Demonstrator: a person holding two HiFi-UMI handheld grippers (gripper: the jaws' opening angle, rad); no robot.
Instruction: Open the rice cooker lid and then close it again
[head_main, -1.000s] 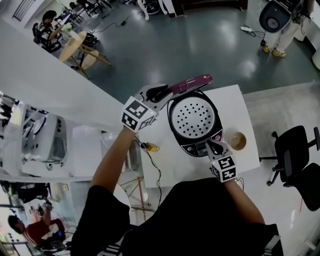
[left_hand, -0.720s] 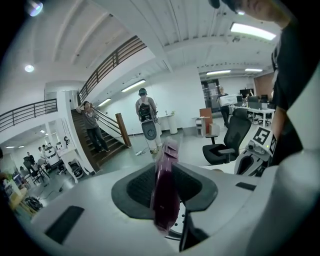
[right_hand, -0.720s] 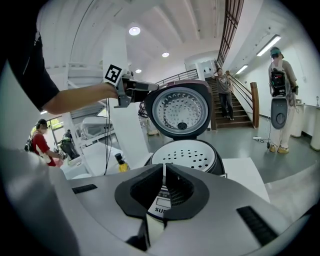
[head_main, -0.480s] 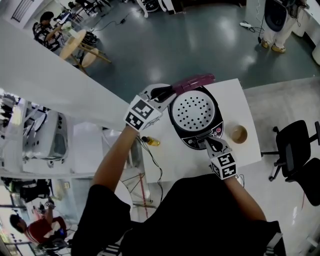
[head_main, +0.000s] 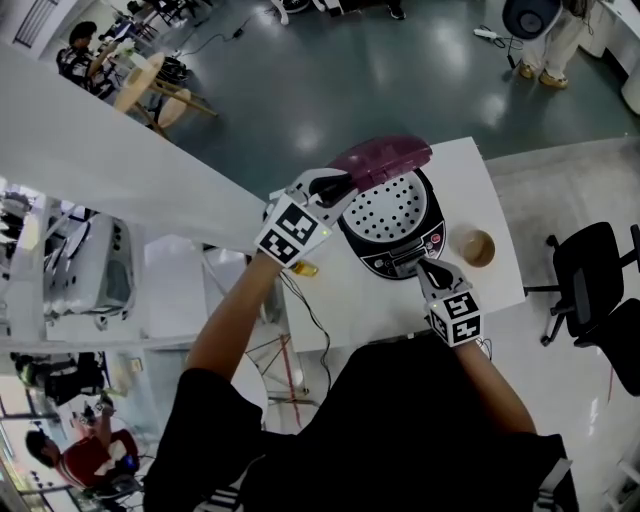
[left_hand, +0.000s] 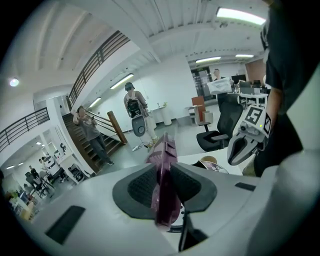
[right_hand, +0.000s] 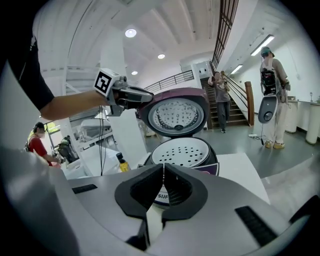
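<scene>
A black rice cooker with a perforated inner plate stands on the white table. Its maroon lid is half raised and leans over the pot's far side. My left gripper grips the lid's left edge; its jaws are closing, and the lid edge sits pinched between the pads. In the right gripper view the lid's metal underside faces me. My right gripper is shut and empty, its tips at the cooker's front control panel.
A small wooden cup sits to the right of the cooker. A yellow bottle lies at the table's left edge beside a cable. A black office chair stands to the right. People stand on the far floor.
The lid has swung down and now covers more of the pot. My left gripper came down and toward the cooker with it. The right gripper stays at the front panel.
</scene>
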